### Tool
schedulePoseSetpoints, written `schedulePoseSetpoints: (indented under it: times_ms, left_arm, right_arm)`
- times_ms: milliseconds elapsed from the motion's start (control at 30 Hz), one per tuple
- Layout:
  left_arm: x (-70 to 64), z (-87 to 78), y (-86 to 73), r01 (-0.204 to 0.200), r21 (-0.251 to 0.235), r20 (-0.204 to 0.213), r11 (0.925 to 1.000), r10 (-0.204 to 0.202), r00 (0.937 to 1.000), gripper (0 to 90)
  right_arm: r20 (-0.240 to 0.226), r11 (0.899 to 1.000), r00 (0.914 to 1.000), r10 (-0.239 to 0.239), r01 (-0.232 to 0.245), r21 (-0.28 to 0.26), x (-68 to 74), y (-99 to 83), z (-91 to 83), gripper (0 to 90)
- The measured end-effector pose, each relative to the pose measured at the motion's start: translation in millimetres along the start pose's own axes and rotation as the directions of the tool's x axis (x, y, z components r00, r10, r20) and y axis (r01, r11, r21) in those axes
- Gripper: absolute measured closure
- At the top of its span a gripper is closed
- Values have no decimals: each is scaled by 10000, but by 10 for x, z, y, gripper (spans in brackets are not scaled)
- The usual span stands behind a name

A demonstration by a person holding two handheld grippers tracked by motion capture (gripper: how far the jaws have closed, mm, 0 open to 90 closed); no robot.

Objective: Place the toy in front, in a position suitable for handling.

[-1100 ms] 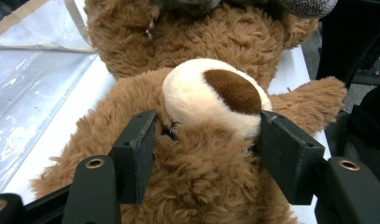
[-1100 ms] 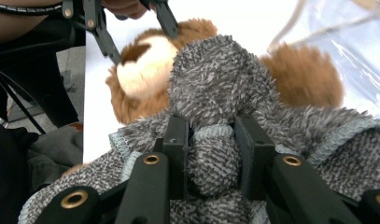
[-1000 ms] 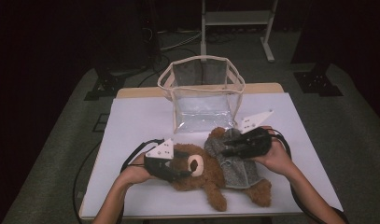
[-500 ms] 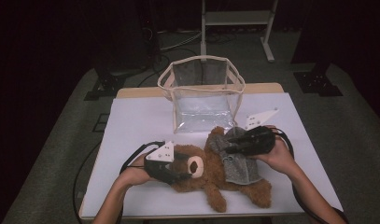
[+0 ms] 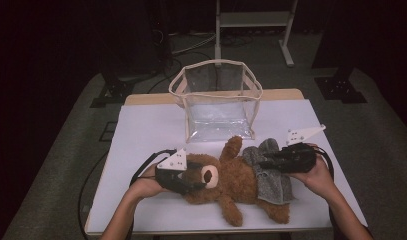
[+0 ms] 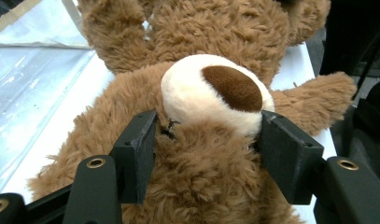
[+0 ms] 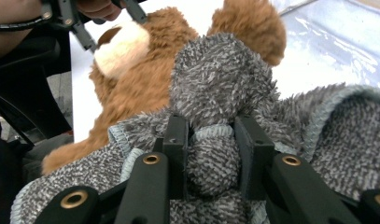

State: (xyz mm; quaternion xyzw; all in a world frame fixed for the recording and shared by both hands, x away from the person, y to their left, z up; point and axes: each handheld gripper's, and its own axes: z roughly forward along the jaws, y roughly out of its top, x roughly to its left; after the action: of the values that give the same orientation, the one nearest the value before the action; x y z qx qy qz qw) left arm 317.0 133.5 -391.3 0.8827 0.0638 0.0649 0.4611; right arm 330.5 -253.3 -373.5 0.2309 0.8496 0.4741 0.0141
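A white table (image 5: 141, 130) holds a clear plastic bag (image 5: 217, 102) standing open at its far middle. Just near of it, a brown teddy bear (image 5: 231, 182) lies on its back, long axis running left to right, head to the left. A grey knitted garment (image 5: 271, 175) covers its right half. The left gripper (image 5: 191, 179) clamps the bear's head, jaws on either side of the muzzle. The right gripper (image 5: 266, 163) pinches a bunched fold of the garment, so any pull rightward would likely slide it along the body.
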Motion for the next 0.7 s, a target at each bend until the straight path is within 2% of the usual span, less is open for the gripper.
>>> schedulePoseSetpoints:
  times_ms: [167,467,600,700]
  left_arm:
    - [32,13,6,268,-76,-158,9996,-270,9995,385]
    - [60,32,27,624,-165,-540,9979,-632,9965,376]
    - [70,38,24,698,-161,-446,9974,-704,9965,377]
    - [68,39,29,647,-110,-397,9978,-651,9971,378]
  right_arm:
    - [112,9998,9997,209,-209,-27,67,-175,-148,678]
    - [-241,9964,9962,842,-844,-55,189,-546,-211,679]
    - [-185,9971,9970,753,-755,-96,223,-546,-298,679]
    - [-230,9980,9988,438,-448,-438,225,-408,-338,680]
